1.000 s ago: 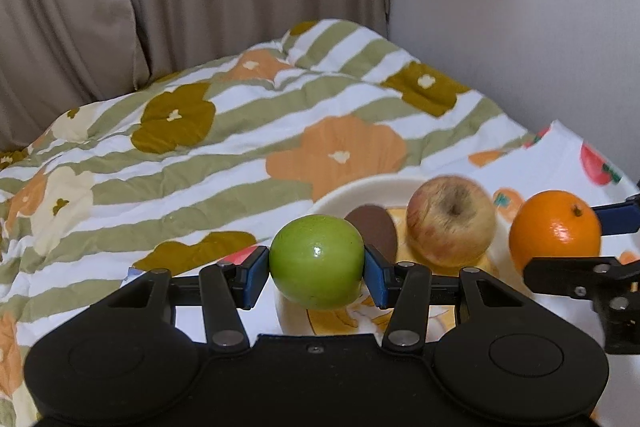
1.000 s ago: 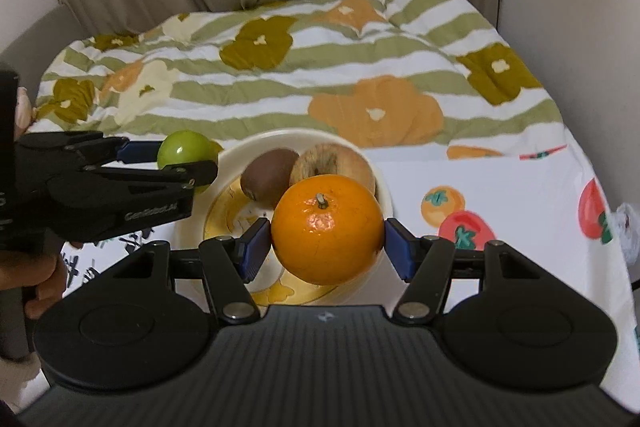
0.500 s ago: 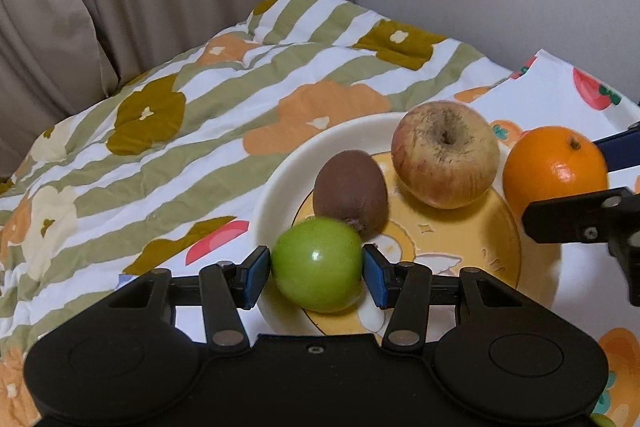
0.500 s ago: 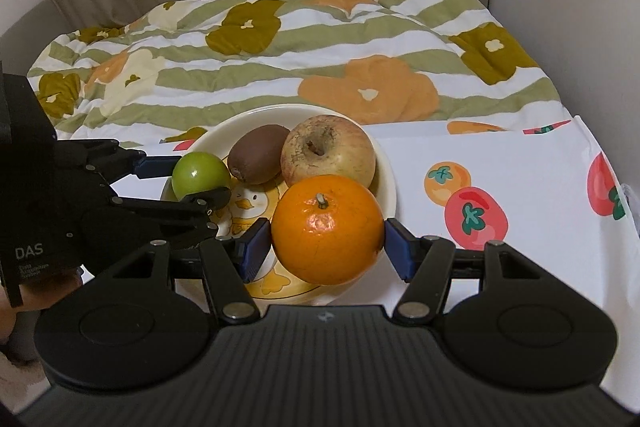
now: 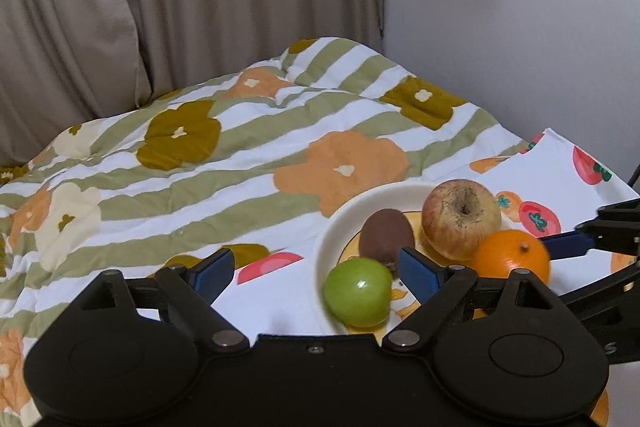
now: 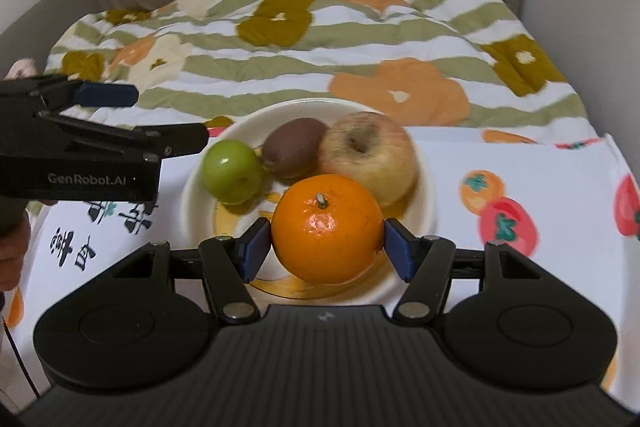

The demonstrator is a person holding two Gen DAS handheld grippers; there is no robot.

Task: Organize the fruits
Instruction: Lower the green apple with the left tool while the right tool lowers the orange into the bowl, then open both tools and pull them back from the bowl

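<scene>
Placement stage of fruit sorting, with plate (image 6: 424,183) on printed cloth (image 6: 540,163) over striped floral quilt (image 5: 224,163). Left gripper (image 5: 316,273) spread wide, empty, pads clear of green apple (image 5: 358,293), which rests on plate's near-left rim beside kiwi (image 5: 386,241) and russet apple (image 5: 460,219). Right gripper (image 6: 326,247) pinching orange (image 6: 326,229) between both blue pads, low over plate's front edge; contact with plate not discernible. Probable next move: lowering orange onto bare plate area ahead of russet apple, then parting pads slowly to prevent rolling off rim.
</scene>
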